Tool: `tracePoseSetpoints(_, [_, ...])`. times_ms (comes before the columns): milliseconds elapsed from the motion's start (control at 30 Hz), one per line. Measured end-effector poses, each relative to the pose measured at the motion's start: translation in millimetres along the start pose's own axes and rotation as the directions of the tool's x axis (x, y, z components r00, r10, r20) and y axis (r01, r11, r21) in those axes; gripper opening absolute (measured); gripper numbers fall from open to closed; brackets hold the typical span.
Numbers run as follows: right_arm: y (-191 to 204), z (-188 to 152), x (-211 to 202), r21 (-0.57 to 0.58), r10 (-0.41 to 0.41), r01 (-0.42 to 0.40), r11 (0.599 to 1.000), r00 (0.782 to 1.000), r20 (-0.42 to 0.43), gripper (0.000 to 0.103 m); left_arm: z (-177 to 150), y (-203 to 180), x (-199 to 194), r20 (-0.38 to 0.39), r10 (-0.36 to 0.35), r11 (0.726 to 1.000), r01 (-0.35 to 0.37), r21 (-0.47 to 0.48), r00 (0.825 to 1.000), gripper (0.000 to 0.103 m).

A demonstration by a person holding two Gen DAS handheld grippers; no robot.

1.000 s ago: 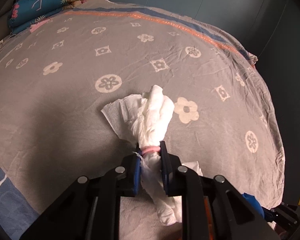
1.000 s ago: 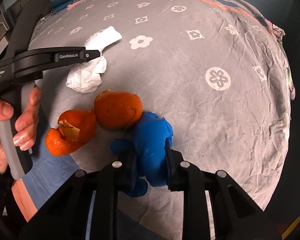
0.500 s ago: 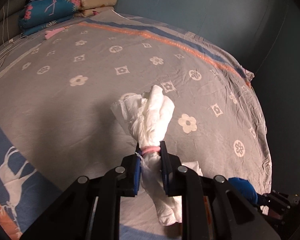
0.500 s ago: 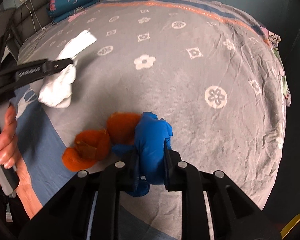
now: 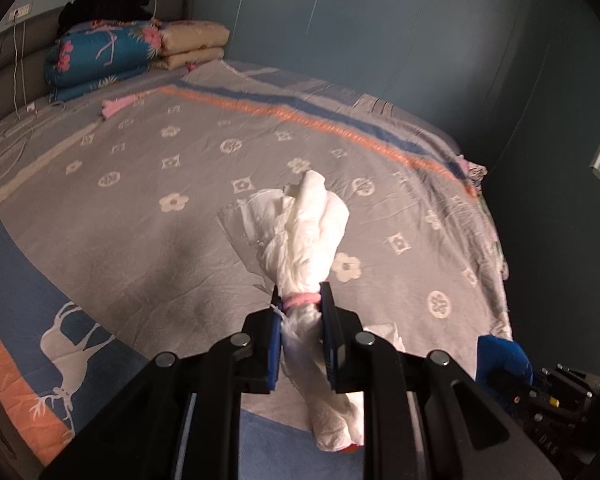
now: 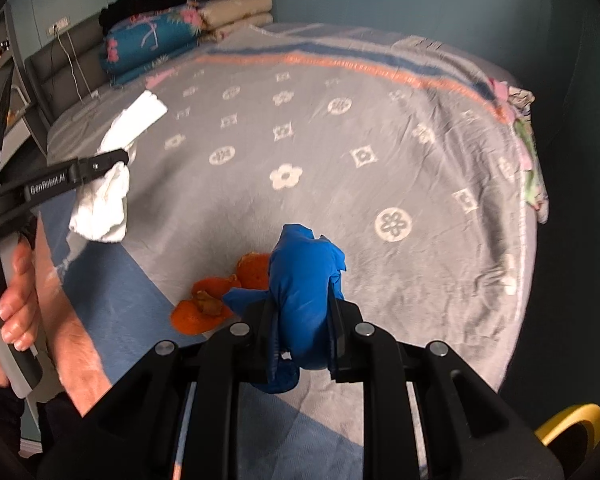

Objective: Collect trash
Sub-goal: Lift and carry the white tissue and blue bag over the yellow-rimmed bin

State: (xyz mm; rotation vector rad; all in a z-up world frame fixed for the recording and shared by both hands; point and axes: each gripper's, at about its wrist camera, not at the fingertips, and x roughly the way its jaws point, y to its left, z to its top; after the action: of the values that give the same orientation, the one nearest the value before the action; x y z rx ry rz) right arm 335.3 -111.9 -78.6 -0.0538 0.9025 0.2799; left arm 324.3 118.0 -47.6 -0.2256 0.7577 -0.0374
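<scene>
My left gripper (image 5: 300, 312) is shut on a crumpled white tissue wad (image 5: 308, 232) with a pink band around it, held up above the grey patterned bedspread (image 5: 140, 208). It also shows in the right wrist view (image 6: 100, 200) at the left. My right gripper (image 6: 302, 320) is shut on a crumpled blue glove (image 6: 304, 280), held above the bed. The glove shows in the left wrist view (image 5: 500, 356) at the lower right. Orange peel pieces (image 6: 216, 300) lie on the bedspread just left of and under the blue glove.
Folded blankets and pillows (image 5: 112, 56) are stacked at the head of the bed by the grey headboard (image 6: 60, 68). A small pink item (image 5: 114, 106) lies near them. The bed's right edge (image 6: 532, 184) drops to a dark floor. A yellow rim (image 6: 568, 424) shows at the lower right.
Both grippers have lifted up and back from the bed with their loads. The orange peel stays on the bedspread and now looks smaller and farther away.
</scene>
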Motion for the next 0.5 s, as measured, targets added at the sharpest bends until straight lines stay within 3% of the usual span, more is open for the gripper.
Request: tracePoseSetpoints(500, [-34.0,-33.6,-130.5,0.064,0.002,-0.013,0.998,0.984,0.177,0.018,-38.1,-66.3,-85.8,0.047,-0.075,0.993,0.07,0.1,0.996,0.016])
